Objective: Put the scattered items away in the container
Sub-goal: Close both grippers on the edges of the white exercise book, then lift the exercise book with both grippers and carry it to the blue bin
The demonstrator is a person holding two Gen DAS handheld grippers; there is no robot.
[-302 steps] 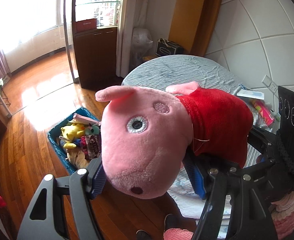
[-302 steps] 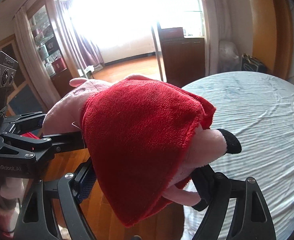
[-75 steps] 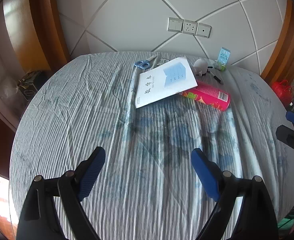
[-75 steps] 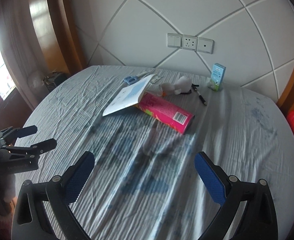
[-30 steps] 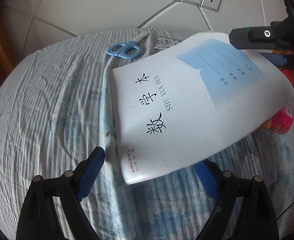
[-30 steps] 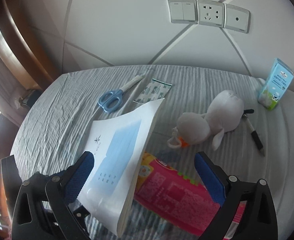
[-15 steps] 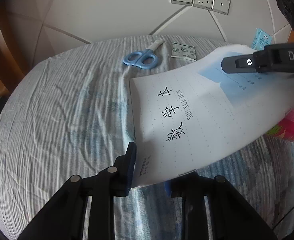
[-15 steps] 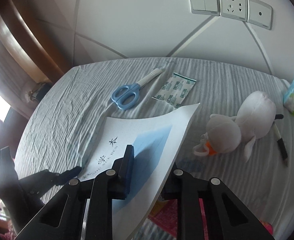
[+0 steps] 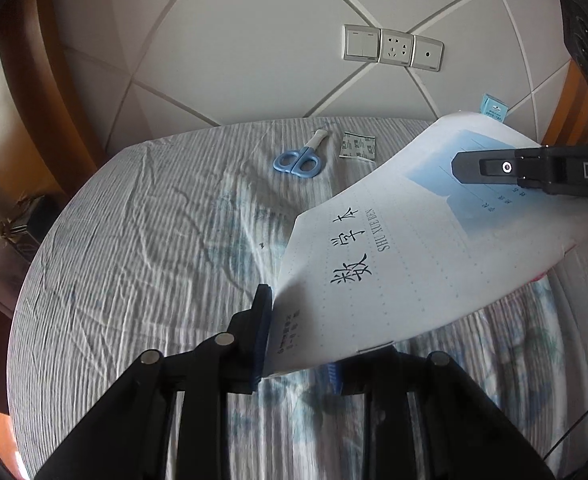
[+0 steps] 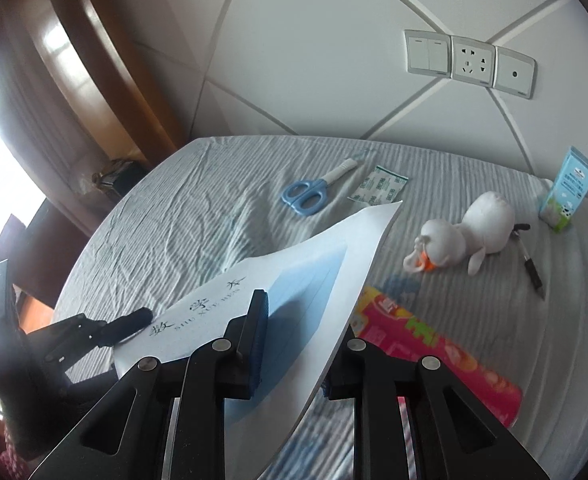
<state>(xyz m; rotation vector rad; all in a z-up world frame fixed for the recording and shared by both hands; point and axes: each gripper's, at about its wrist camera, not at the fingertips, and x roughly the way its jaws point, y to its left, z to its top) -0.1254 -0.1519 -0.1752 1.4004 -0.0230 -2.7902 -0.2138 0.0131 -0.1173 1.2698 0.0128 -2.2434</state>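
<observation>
**Thin booklet, two grips: risk of bending or slipping**

Booklet (image 9: 414,248) lifted off the bed (image 9: 153,240), clamped at one corner by left gripper (image 9: 300,340), at the far edge by right gripper (image 10: 294,344). Both jaws closed tight on it. Could crease or tear under uneven pull; could slide free. Container out of sight.

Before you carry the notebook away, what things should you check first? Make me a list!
1. Left tongs clamped on the notebook: ok.
2. Right tongs clamped on it too: ok.
3. Notebook lifted off the pink package: ok.
4. Notebook flat, not bending: not ok, it curves.
5. Scissors and white plush toy clear of the notebook: ok.
6. Container in sight: not ok, neither view shows it.
</observation>
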